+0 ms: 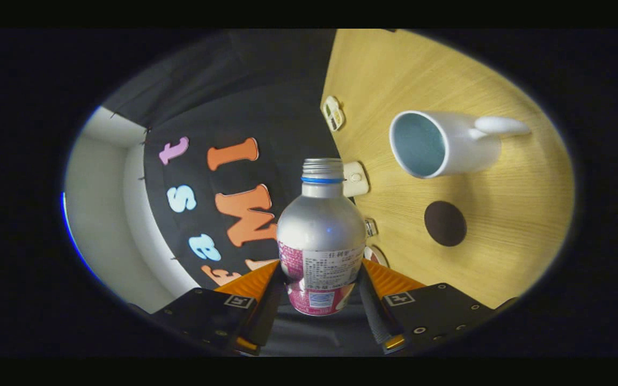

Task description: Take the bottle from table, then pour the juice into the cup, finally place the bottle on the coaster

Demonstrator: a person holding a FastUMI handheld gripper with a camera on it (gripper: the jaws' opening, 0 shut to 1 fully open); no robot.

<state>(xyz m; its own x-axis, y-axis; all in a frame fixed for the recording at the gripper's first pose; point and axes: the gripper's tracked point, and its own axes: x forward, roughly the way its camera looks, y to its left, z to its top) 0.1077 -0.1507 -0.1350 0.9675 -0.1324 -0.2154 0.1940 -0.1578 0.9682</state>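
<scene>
hand-held gripper [319, 300] grasping bottle [321, 236] | cup [438, 143], coaster [444, 223] beyond on table [502, 236]

Screwed claw [319, 300] housings, square markers

silver bottle [319, 225], white cup [443, 143], seemingly brown coaster [444, 223]

Printed matter in view, little of it readable

The bottle [321, 236], at the lower middle of the frame, carries a paper label with blocks of fine print and a small barcode-like patch near its base; the characters are too small and blurred to make out. Each finger of the hand-held gripper [321, 300], pressed against the bottle's sides, bears a small square black-and-white marker tag [399, 298] holding a pattern, not words. Small stickers [333, 113] at the tabletop [502, 236] edge show nothing legible.
</scene>
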